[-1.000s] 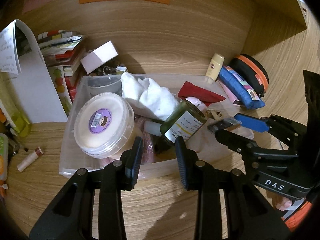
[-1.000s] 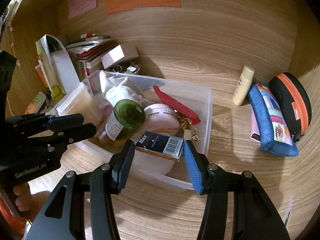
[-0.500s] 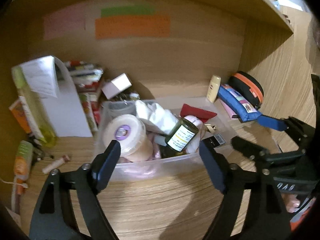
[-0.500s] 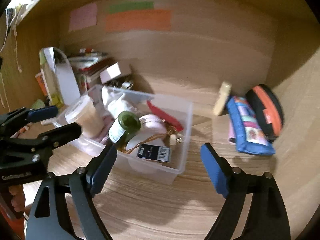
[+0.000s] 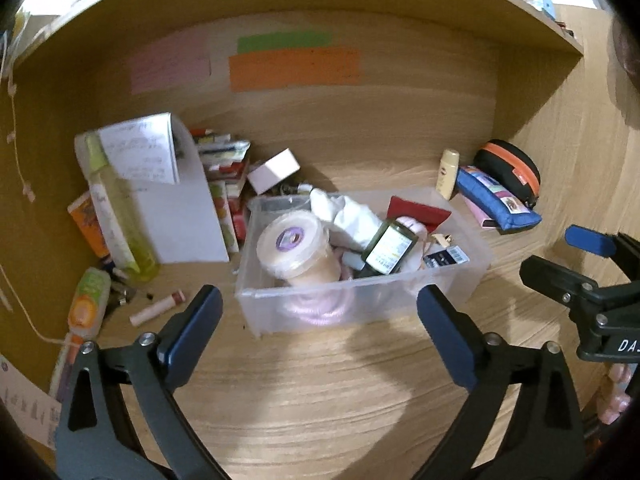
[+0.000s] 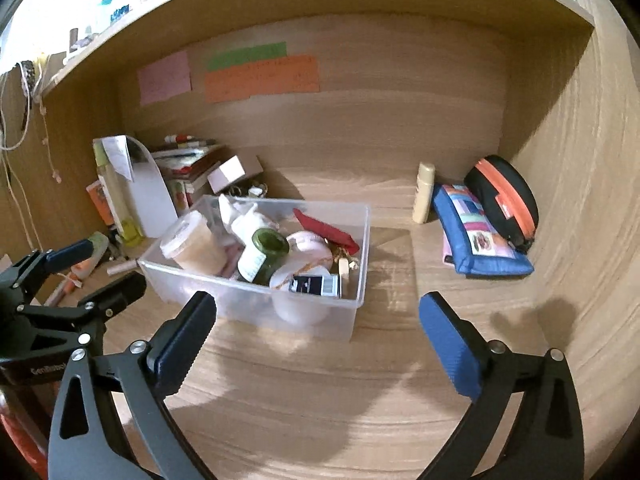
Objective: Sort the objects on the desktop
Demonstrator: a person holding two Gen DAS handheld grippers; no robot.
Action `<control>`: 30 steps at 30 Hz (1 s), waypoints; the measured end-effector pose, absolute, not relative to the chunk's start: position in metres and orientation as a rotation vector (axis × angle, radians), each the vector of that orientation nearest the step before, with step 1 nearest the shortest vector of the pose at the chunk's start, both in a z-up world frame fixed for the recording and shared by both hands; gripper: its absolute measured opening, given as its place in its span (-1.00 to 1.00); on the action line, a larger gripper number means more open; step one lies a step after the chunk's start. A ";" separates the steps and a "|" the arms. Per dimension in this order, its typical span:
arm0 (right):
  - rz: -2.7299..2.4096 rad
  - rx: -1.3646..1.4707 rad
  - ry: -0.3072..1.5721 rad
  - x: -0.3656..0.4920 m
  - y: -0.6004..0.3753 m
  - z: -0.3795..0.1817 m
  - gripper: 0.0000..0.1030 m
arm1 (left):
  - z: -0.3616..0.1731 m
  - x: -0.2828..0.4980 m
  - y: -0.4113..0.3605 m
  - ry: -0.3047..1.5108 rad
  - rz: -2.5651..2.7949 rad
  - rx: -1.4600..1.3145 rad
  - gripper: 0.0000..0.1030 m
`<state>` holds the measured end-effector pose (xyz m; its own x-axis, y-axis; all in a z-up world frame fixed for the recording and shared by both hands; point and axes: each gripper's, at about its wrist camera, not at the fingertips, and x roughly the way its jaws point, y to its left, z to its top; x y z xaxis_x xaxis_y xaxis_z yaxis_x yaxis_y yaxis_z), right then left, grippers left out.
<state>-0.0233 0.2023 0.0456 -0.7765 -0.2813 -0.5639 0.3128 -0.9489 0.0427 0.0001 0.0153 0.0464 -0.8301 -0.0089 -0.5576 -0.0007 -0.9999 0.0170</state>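
Note:
A clear plastic bin (image 5: 464,280) (image 6: 248,300) sits mid-desk, filled with a round tub (image 5: 292,248), a green bottle (image 5: 388,248) (image 6: 262,256), a white cloth (image 5: 348,212), a red pouch (image 5: 416,212) and a dark barcoded packet (image 6: 316,285). My left gripper (image 5: 320,328) is open and empty, held back in front of the bin. My right gripper (image 6: 316,332) is open and empty, also in front of the bin; it shows at the right of the left wrist view (image 5: 576,256).
Left of the bin stand a white paper holder (image 5: 176,208), a yellow-green bottle (image 5: 116,216), stacked books (image 5: 228,184) and a small tube (image 5: 156,308). Right of it lie a cream tube (image 6: 424,192), a blue pouch (image 6: 476,240) and a black-orange case (image 6: 504,196). Shelf walls enclose the desk.
Both grippers opened wide and pulled back from the bin, so the whole desk nook now shows. The bin's contents stay in place.

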 end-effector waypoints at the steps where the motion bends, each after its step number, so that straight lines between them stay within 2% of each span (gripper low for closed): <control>1: -2.694 0.855 0.077 -0.023 0.202 0.043 0.97 | 0.044 0.001 0.013 -0.007 -2.994 0.920 0.92; 9: -2.683 0.896 0.081 -0.020 0.203 0.036 0.97 | 0.037 -0.003 0.000 0.083 -2.960 0.945 0.92; 16: -2.681 0.893 0.105 -0.019 0.197 0.035 0.97 | 0.041 -0.005 0.006 0.030 -2.972 0.920 0.92; 30: -2.684 0.889 0.101 -0.021 0.195 0.040 0.97 | 0.041 -0.007 0.006 0.043 -3.000 0.918 0.92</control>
<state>-0.0214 0.1950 0.0397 -0.7589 -0.2696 -0.5928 0.3132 -0.9492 0.0307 -0.0067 0.0058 0.0415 -0.8287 0.0040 -0.5596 0.0119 -0.9996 -0.0249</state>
